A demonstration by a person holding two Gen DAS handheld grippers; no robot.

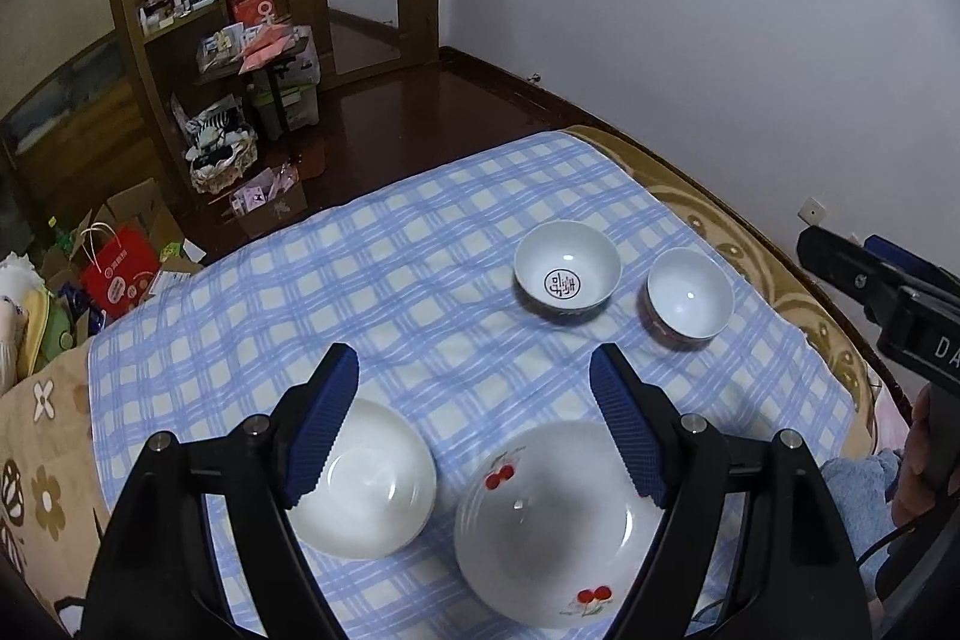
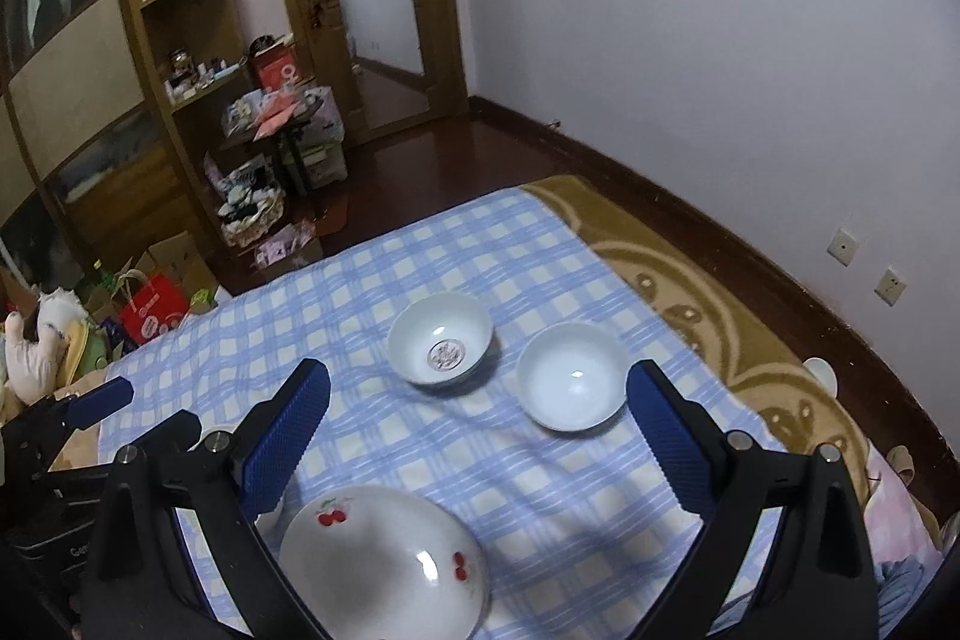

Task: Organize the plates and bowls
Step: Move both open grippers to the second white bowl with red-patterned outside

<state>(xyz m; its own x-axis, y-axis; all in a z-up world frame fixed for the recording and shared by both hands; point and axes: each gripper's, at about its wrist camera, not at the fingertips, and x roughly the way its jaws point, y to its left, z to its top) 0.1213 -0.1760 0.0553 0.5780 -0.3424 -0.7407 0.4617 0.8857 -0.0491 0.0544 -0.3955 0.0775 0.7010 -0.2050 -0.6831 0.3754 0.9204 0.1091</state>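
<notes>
On the blue checked cloth [image 1: 420, 244] the plain white plate [image 1: 366, 484] lies near left, and the cherry-printed plate [image 1: 552, 526] near right. Farther back stand a bowl with a black emblem [image 1: 567, 280] and a white bowl with a red outside [image 1: 690, 298]. My left gripper [image 1: 474, 355] hangs above the two plates, open and empty. My right gripper [image 2: 477, 371] is open and empty too, above the cherry plate [image 2: 384, 556], with the emblem bowl [image 2: 441, 340] and white bowl [image 2: 573, 382] beyond it. Each gripper shows at the other view's edge [image 1: 840, 250] [image 2: 162, 406].
The cloth covers a bed with a brown patterned blanket [image 2: 690, 280] along its right and left sides. Past the far edge is dark wood floor [image 1: 420, 112] with boxes, a red bag [image 1: 117, 274] and a shelf unit [image 1: 168, 10]. A white wall [image 1: 690, 10] runs along the right.
</notes>
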